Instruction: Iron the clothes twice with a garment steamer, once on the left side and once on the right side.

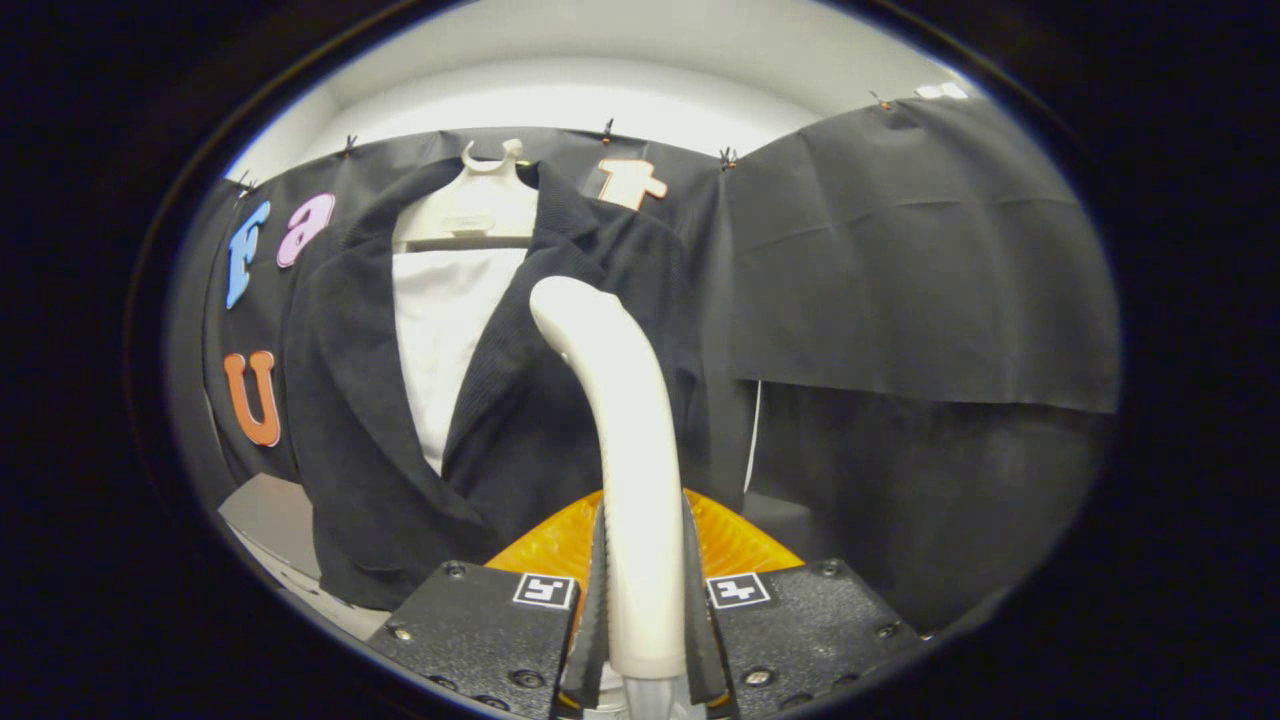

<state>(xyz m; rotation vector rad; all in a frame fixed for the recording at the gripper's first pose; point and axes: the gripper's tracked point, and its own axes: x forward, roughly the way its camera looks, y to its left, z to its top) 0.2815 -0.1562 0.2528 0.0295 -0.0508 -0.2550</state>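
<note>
A dark jacket [520,400] hangs on a pale hanger [470,215] against the booth wall, open at the front over a white shirt [440,330]. My gripper [645,590] is shut on the cream handle of the garment steamer [625,430], both fingers pressing its sides. The handle rises from between the fingers and curves left at its top, where its head sits in front of the jacket's right front panel, near the lapel. Whether the head touches the cloth cannot be told. An orange translucent part of the steamer [560,545] shows just behind the fingers.
Black cloth [900,260] covers the wall to the right of the jacket. A grey surface [265,515] shows low on the left beside the jacket's hem.
</note>
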